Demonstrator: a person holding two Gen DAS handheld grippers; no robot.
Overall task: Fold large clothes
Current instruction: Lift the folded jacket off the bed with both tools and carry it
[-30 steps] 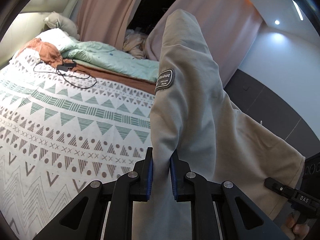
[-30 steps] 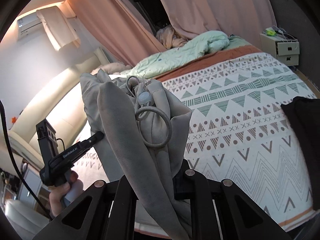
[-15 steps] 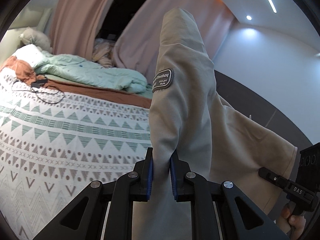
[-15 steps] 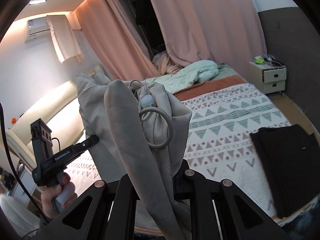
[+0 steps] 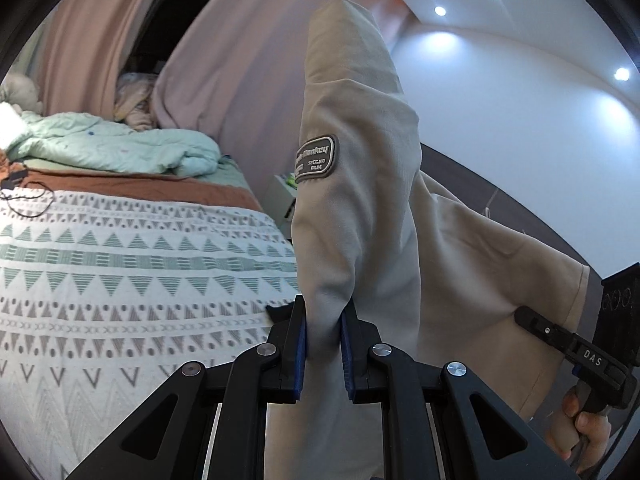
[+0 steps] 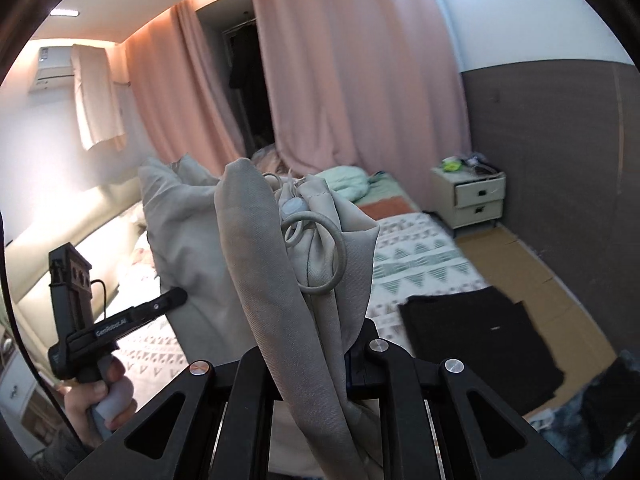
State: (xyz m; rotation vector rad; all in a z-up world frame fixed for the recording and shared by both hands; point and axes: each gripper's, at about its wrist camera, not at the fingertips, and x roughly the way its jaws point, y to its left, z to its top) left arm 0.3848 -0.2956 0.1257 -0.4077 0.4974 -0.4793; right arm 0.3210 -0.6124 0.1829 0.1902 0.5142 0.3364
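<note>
Both grippers, left gripper (image 5: 323, 344) and right gripper (image 6: 308, 360), have jaws clenched on the beige jacket (image 5: 360, 208), held above the bed (image 5: 120, 264).

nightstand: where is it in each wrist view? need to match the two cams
Left wrist: nightstand sits mid-frame, a pale sliver between the bed's far corner and the beige garment, mostly hidden behind it.
Right wrist: nightstand is right of centre, in full view against the dark wall panel, two drawers showing.
Shared landmark: the mint duvet at the head of the bed.
</note>
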